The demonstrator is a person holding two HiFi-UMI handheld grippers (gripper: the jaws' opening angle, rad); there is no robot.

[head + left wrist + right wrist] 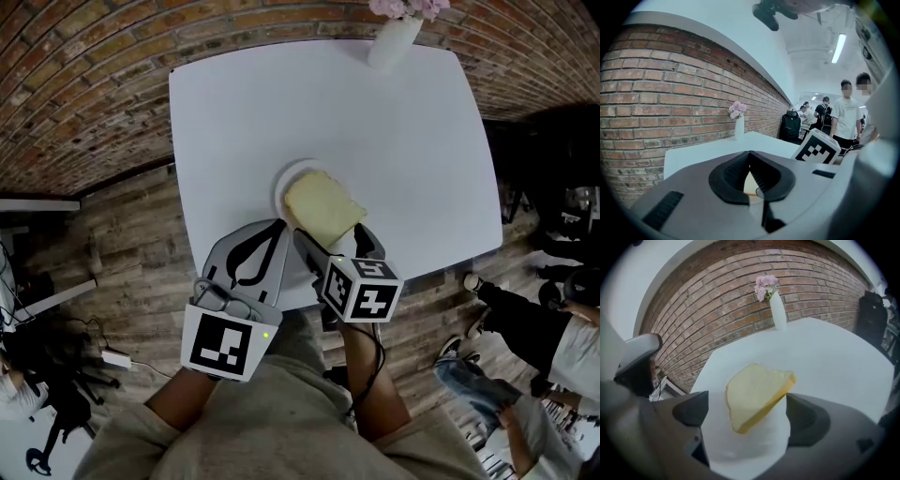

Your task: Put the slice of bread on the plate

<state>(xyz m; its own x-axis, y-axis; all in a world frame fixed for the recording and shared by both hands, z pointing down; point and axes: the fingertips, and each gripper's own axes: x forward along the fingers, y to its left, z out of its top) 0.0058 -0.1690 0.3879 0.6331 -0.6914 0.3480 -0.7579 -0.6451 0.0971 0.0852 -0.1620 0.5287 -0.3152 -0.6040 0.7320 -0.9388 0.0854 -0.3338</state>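
Observation:
A pale slice of bread [323, 208] with a yellow crust lies on a small white plate [284, 178] near the front edge of the white table [394, 141]. My right gripper [336, 239] stands open at the slice's near side. In the right gripper view the bread [757, 394] rests tilted on the plate [750, 448], between the two jaws of the right gripper [749, 411] and touching neither. My left gripper [280, 228] is shut and empty just left of the plate; the left gripper [750, 157] has its jaw tips meeting.
A white vase [394, 42] with pink flowers stands at the table's far edge against the brick wall. The table's front edge runs just under the grippers. People [544, 337] stand on the wooden floor to the right.

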